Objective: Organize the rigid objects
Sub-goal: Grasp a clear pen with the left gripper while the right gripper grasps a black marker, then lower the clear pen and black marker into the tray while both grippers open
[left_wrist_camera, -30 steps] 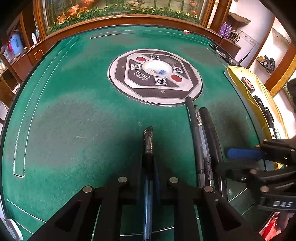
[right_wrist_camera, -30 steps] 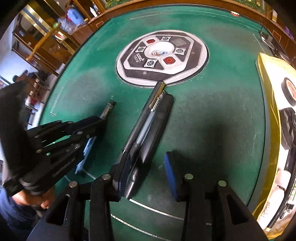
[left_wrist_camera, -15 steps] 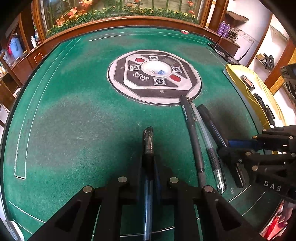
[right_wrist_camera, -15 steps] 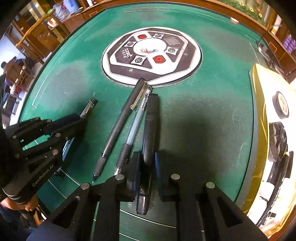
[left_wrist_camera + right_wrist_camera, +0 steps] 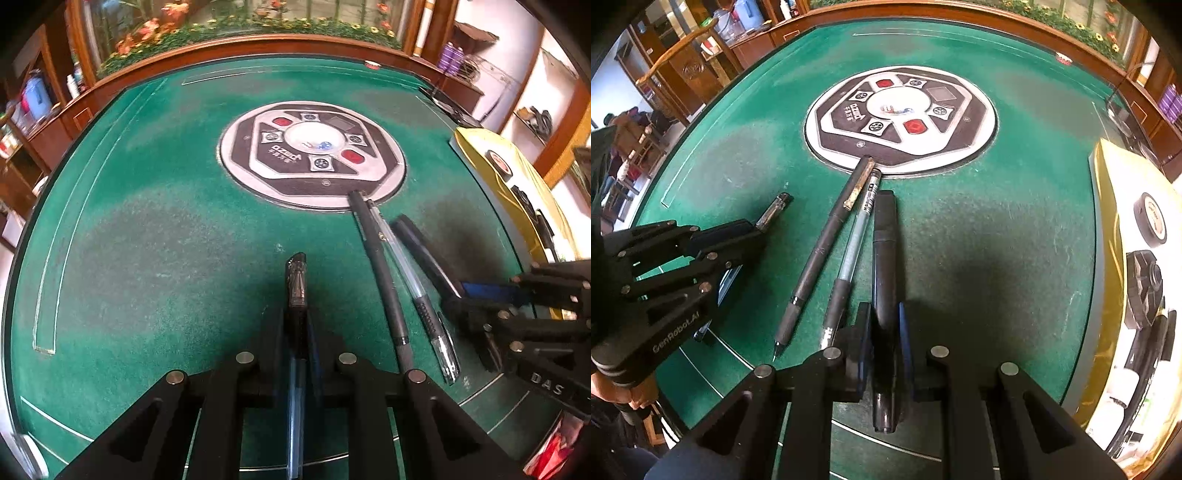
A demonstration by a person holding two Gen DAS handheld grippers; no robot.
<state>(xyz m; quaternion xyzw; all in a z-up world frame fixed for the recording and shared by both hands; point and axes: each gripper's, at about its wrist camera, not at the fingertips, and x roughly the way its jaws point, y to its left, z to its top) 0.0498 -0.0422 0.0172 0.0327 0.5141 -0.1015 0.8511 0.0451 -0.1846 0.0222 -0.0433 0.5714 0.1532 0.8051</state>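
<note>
Closed since the earlier frame, the right tongs [image 5: 881,345] have just been brought in around the thick black marker [image 5: 884,258], which is now pinched between the blue pads near its lower half and angled slightly away from its neighbours. Beside it, the clear gel pen [image 5: 849,258] and the slim black pen [image 5: 827,243] are laid touching, their top ends against the round control panel [image 5: 901,118] of the green desk [image 5: 997,240]. Well to the left, a fourth transparent-capped pen [image 5: 297,280] is gripped by the fully closed left tongs [image 5: 297,332]. Judged from this, the row is only partly arranged: two pens rest together, while two are yet to be set down alongside them.
</note>
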